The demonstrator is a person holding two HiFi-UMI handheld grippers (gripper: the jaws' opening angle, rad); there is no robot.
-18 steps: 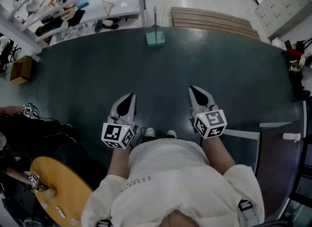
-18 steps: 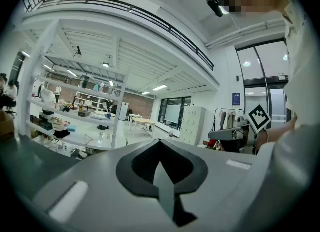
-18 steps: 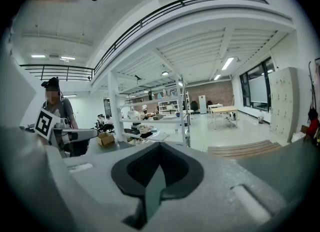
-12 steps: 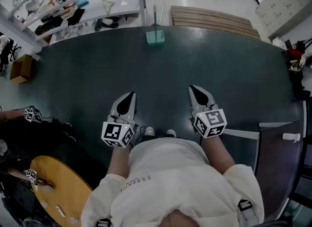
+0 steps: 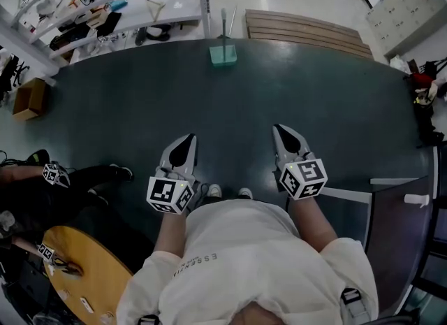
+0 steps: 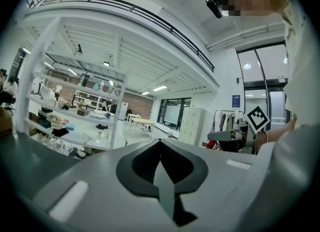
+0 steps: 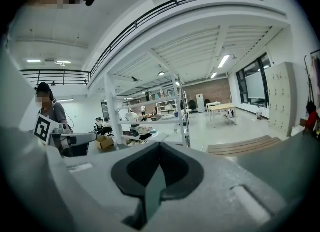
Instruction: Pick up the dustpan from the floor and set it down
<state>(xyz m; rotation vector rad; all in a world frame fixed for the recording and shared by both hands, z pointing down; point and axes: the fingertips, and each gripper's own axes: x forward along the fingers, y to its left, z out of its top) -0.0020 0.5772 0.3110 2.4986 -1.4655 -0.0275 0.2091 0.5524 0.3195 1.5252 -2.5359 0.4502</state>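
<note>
Left gripper (image 5: 189, 138) and right gripper (image 5: 278, 129) both fully shut, holding nothing, kept close before the torso, probably poised ahead of an approach. Teal dustpan (image 5: 222, 54) well ahead on the far edge of dark floor mat (image 5: 126, 100), handle upright. Shelving rack (image 5: 140, 2) and wooden pallet (image 5: 307, 30) beyond; apparently nothing barring the way.

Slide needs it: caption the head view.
Left grey claw and right claw shut; pale green plastic dustpan ahead on dark mat.

The dark floor mat (image 5: 126, 107) carries a teal dustpan (image 5: 223, 54).
</note>
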